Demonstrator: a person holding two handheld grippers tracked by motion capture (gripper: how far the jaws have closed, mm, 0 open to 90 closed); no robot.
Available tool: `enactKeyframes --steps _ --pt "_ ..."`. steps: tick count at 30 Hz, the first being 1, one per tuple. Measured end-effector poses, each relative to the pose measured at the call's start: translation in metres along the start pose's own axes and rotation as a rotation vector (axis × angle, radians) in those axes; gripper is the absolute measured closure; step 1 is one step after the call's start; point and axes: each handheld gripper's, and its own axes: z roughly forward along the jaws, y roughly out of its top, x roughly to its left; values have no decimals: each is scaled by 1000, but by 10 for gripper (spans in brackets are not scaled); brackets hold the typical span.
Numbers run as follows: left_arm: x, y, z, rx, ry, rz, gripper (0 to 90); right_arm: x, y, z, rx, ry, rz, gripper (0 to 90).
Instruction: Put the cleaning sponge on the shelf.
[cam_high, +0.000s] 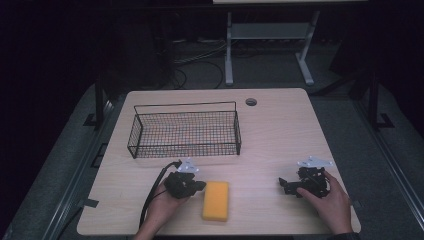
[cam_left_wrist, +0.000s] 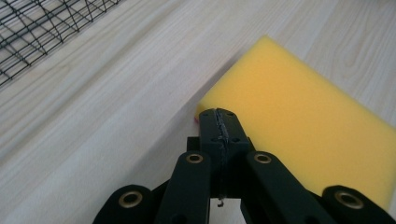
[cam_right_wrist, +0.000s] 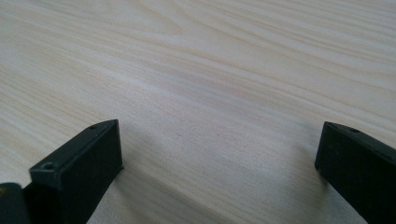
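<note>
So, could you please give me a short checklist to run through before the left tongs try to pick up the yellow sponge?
1. Left tongs open wide enough for the yellow rectangular foam sponge: not ok, jaws are shut.
2. Left tongs close to the sponge: ok, tips at its near corner.
3. Sponge lying flat on the pale wooden table: ok.
4. Black wire mesh basket upright, nothing seen inside: ok.
5. Right tongs out of the way: ok, open, over bare wood.

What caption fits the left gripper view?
Shut left tongs at the corner of a yellow sponge on the wooden table, wire basket behind.
</note>
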Motion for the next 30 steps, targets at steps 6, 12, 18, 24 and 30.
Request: enactKeyframes --steps 6,12,18,24,30 --pt "0 8 8 4 -8 13 897 0 0 0 0 0 0 0" --pt "-3 16 12 1 0 30 897 0 0 0 0 0 0 0" --pt "-15 19 -3 -35 -15 41 897 0 0 0 0 0 0 0" --pt "-37 22 -3 -34 -61 72 897 0 0 0 0 0 0 0" --pt "-45 21 9 4 -93 82 897 0 0 0 0 0 0 0"
